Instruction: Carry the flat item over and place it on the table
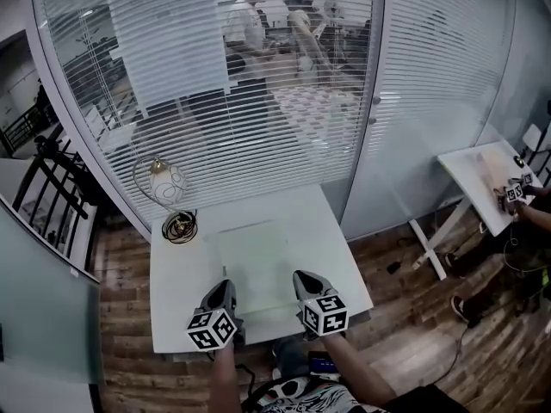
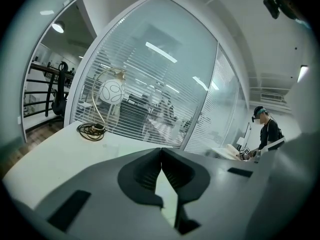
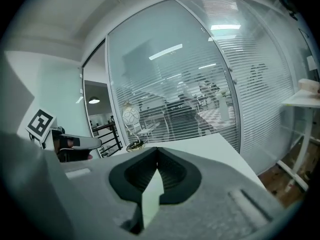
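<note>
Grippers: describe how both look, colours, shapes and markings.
The left gripper and right gripper are alike: grey moulded shells tapering to two dark, ribbed jaws. Each carries a white cube printed with black square markers at its rear. The person's shirt has a black-and-white print.

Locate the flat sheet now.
Head view, centre: the flat sheet is over the white table, its near edge clamped by the left hand-held gripper and the right hand-held gripper, right of the lamp.
</note>
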The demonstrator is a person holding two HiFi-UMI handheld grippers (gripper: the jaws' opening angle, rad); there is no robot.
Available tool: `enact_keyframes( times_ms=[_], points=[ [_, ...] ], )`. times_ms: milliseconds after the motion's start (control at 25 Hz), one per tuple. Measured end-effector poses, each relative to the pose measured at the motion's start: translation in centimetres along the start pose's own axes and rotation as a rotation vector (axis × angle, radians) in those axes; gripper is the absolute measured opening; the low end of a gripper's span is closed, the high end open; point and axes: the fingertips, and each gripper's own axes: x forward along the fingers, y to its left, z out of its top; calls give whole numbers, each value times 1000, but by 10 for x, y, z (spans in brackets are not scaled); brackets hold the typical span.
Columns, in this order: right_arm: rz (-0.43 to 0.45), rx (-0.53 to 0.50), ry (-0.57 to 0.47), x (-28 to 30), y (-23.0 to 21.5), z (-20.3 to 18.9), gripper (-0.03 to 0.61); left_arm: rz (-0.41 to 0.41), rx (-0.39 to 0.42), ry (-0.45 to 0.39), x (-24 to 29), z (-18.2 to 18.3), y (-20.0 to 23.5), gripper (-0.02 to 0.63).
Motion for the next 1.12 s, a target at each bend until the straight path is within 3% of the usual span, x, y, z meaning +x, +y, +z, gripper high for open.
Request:
enact_keyframes(
  times_ms=[1120],
  points=[
    [-10,25,-18,-5,5,0,5,20,1,-3,-12,-2,10,8]
  ],
)
